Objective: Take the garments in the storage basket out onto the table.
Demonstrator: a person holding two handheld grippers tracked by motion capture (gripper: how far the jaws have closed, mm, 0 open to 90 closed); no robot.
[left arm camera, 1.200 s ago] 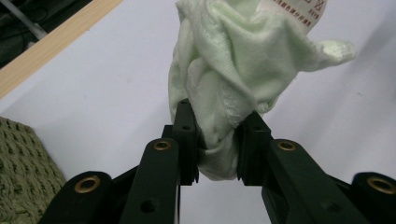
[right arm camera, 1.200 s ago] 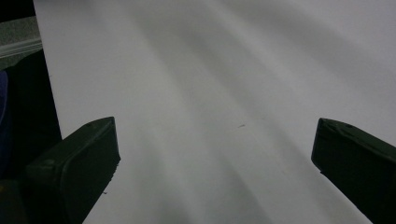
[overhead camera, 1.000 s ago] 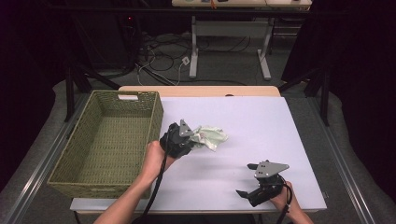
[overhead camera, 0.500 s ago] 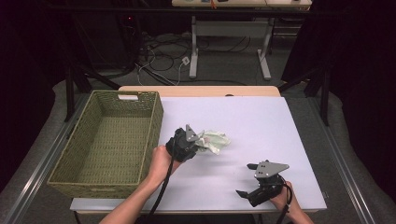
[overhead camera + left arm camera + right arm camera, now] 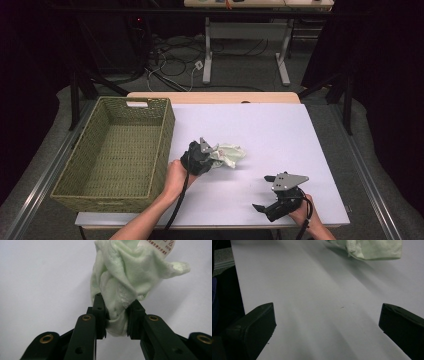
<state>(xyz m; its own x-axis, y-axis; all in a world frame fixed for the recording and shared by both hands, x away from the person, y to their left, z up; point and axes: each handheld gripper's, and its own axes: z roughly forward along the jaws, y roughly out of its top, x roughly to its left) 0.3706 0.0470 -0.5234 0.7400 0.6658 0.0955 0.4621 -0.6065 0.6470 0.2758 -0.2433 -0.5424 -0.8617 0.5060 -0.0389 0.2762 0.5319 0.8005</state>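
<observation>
Since the wicker basket [image 5: 117,150] sits at the left edge of the table with its long wall just beside your left hand, you would do best to keep the bundle bunched for the carry over that rim. Your left gripper [image 5: 201,156] is clamped on the pale green cloth [image 5: 130,272], the pads pinching a gathered fold near its lower end, while most of the fabric spills free past the jaws and rests on the white table top [image 5: 280,130] near its middle. That loose tail could drag or catch on the basket wall, so lift high enough for it to hang clear before you swing left. Further right, your right gripper [image 5: 272,202] rests near the front edge with its jaws spread wide and nothing between them; leave it parked there, well apart from the cloth.
</observation>
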